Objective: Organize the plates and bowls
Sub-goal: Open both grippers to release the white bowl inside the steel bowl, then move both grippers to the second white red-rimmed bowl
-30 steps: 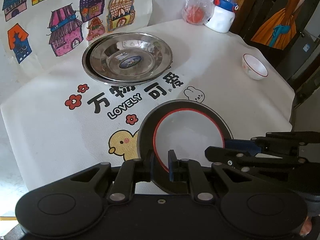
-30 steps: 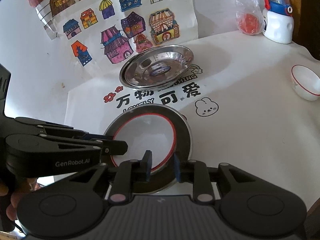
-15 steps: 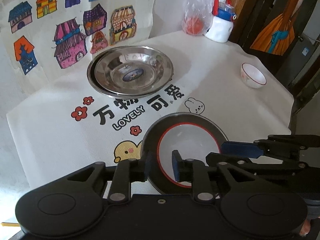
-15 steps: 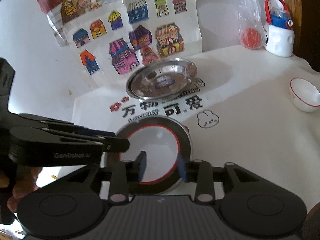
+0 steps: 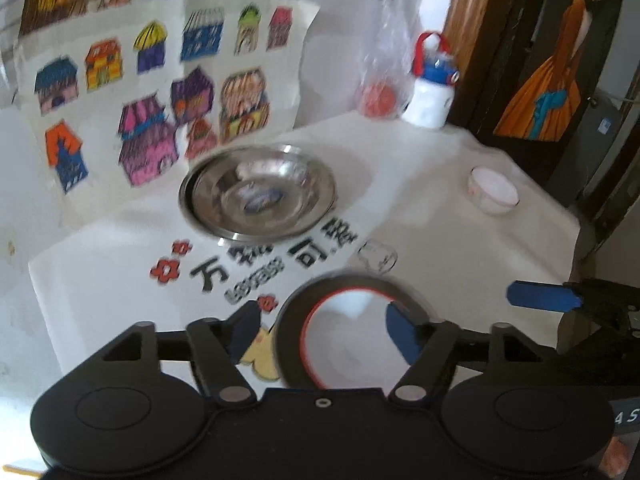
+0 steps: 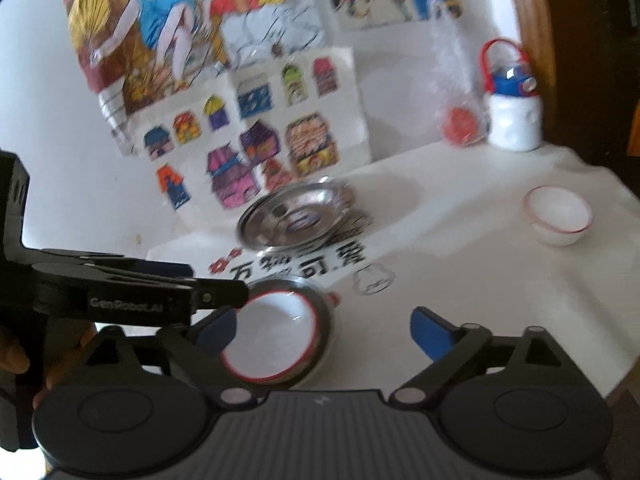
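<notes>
Having just spread both jaws, I leave the red-rimmed bowl (image 5: pixel 352 344) released, nested inside its steel plate (image 5: pixel 292 336) for stacking.

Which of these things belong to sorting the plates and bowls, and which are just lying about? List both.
Belong to the job: red-rimmed plate sitting in a steel plate; stacked steel plates; small white bowl.

Just lying about: water bottle; plastic bag with something red; house pictures.
</notes>
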The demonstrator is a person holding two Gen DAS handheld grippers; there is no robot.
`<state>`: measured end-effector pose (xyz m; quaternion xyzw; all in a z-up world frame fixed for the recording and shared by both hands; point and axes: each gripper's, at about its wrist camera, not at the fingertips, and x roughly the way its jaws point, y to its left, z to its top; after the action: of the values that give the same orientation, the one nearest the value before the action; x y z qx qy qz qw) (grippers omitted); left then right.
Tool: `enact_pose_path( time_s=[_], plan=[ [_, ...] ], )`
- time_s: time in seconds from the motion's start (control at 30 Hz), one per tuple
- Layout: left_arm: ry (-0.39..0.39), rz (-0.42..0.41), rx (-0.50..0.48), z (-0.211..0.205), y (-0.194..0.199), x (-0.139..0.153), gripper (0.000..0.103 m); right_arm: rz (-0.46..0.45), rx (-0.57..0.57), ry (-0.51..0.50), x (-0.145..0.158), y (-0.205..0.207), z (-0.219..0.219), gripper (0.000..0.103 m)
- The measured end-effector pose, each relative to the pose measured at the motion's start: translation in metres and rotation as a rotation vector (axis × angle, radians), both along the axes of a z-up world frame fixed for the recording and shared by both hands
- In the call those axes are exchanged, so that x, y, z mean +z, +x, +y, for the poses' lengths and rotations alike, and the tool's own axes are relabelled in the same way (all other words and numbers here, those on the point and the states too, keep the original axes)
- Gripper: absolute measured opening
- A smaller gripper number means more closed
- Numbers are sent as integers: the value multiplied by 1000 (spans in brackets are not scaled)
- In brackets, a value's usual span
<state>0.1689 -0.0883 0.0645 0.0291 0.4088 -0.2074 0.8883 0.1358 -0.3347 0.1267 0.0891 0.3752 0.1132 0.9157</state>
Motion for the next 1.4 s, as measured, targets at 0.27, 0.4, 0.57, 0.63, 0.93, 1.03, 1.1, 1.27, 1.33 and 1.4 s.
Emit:
enact_pose_path(
  time_s=[0.27, 0.4, 0.57, 0.63, 0.93, 1.03, 1.1, 1.27, 1.33, 1.4],
  plan=[
    [-33, -76, -45, -42, -9, 11, 94, -122, -105, -23, 12, -21, -57, 103],
    [-45, -93, -54, -65, -10, 10, 97, -162, -139, -31, 11, -27, -84, 103],
    [-47, -105, -54, -98, -12, 4, 101, -193, -194, -52, 2, -31, -114, 103],
    [-44, -102, -66, -110, -12, 0, 101, -194, -208, -66, -3, -31, -126, 103],
    [-49, -93, -81, -161, -1, -16, 102, -206, -264, -81, -29, -17, -174, 103],
    [-58, -71, -68, -173, 10, -22, 102, -201, -285, -63, -37, -4, -188, 103],
    [-61, -57, -56, -180, 18, -27, 102, -198, -299, -58, -41, 4, -196, 103],
    [-30, -29, -30, -199, 41, -38, 102, -172, -341, -49, -55, 35, -215, 103],
    [-15, -18, -25, -207, 50, -42, 102, -158, -356, -49, -60, 47, -220, 103],
    [-17, -7, -13, -214, 61, -45, 102, -139, -370, -41, -65, 59, -225, 103]
  ],
)
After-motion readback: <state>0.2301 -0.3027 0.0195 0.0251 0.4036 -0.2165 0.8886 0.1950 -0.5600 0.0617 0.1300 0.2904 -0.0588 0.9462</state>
